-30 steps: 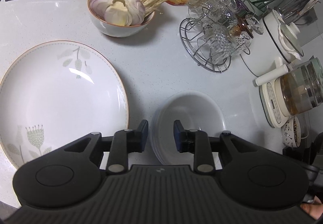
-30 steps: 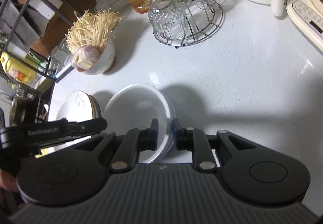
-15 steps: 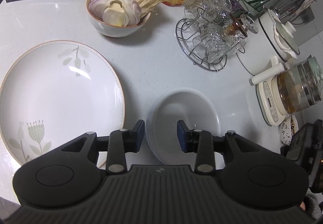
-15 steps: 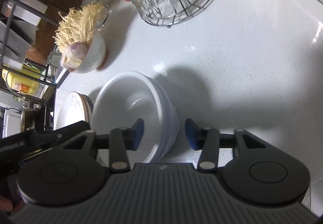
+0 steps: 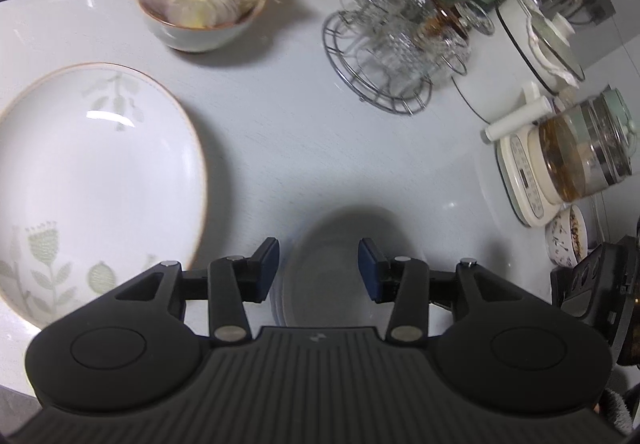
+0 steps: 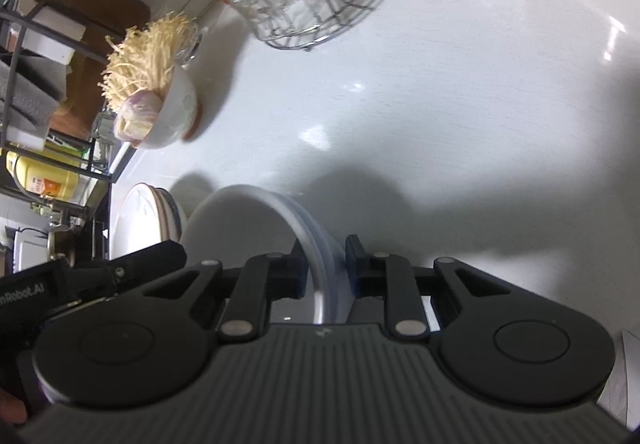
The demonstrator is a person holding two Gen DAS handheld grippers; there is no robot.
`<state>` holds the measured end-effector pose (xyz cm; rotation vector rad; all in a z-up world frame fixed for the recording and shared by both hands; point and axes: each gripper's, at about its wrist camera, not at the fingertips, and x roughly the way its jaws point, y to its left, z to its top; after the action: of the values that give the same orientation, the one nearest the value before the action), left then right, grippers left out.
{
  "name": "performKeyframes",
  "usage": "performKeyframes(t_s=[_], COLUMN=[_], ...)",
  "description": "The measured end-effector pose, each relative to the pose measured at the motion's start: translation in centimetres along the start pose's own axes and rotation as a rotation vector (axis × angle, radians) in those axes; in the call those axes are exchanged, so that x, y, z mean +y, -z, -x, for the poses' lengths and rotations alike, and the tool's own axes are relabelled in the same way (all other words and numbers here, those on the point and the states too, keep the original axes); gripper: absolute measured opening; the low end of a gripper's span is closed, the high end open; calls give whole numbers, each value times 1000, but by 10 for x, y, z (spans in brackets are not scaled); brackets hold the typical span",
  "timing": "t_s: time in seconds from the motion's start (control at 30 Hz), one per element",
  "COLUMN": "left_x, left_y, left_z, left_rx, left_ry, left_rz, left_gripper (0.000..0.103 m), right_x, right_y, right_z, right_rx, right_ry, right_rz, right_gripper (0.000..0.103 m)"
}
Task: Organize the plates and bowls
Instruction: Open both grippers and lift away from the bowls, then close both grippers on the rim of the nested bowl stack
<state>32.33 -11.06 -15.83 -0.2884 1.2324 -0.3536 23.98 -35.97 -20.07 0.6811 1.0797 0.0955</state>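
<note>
while my right tool [image 6: 325,266] pinches the rim of the white bowl stack [image 6: 256,228] between its nearly closed fingers, my left tool [image 5: 319,268] hangs spread wide above that stack [image 5: 340,276], gripping nothing. the flowered plate [image 5: 92,172] lies on the counter [image 5: 300,132] to the left tool's left, close beside the stack.

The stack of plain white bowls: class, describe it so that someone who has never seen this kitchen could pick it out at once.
Start at the big floral plate on the white counter. Just to its right, between the fingers of the left hand-held gripper, sits the stack of plain white bowls. Unlike the bowl of onion and enoki mushrooms further back, these are empty, nested and undecorated.
</note>
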Motion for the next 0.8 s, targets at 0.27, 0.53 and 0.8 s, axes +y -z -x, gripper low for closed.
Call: performKeyframes(t_s=[0.27,0.53,0.8], left_x=[-25,-38,-37], left_y=[6,12,21], left_z=[-27,-53,-75], left_rx=[66,130,182], left_ry=[13,37,58], left_rz=[-80,-124,-113], left_gripper=[50,50,49], right_x=[-22,-38,-50], right_y=[3,6,11], right_z=[20,40,46], right_rx=[-39,-83,-86], right_ry=[41,70,71], right_rz=[-38,-59,-90], right_gripper=[20,19,19])
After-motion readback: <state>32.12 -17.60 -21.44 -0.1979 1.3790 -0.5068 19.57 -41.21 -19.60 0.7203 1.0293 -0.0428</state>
